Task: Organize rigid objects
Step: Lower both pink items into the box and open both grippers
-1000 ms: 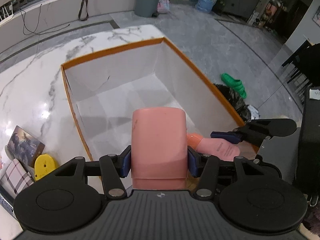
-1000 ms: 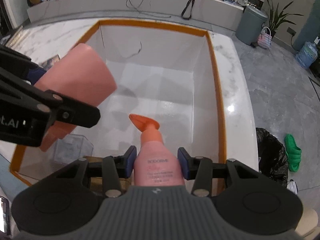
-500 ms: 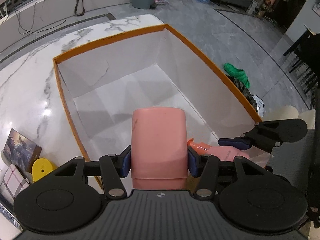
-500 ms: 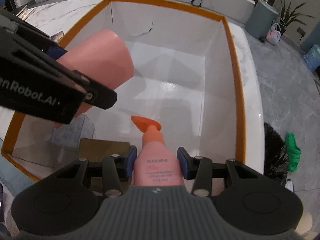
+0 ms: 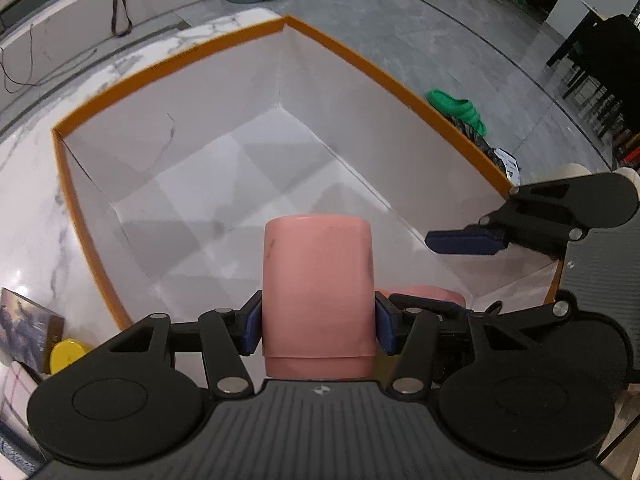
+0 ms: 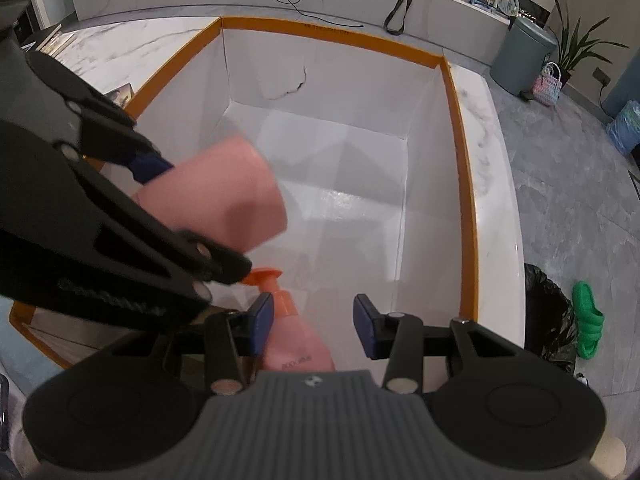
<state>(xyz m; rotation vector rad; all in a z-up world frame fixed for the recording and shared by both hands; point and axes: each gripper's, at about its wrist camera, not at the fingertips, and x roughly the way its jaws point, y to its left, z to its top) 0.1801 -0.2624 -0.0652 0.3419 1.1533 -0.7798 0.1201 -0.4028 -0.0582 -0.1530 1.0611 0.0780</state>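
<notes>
Pink cup [image 5: 318, 292] is clamped in the left tool [image 5: 318, 320] over the orange-rimmed box [image 5: 176, 60], awaiting lowering and release; right tool [image 6: 313, 326] stands spread, pump bottle [image 6: 298, 344] loose between its pads.

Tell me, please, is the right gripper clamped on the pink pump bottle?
No; the right gripper has its jaws spread, and the pink pump bottle touches only the left pad, with a gap on the other side.

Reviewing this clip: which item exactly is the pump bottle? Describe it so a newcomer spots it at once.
Find the big white box with the orange rim. At its near end, between the right gripper's open jaws, is the pump bottle: pink body, orange pump. The plain pink cup beside it has no pump.
</notes>
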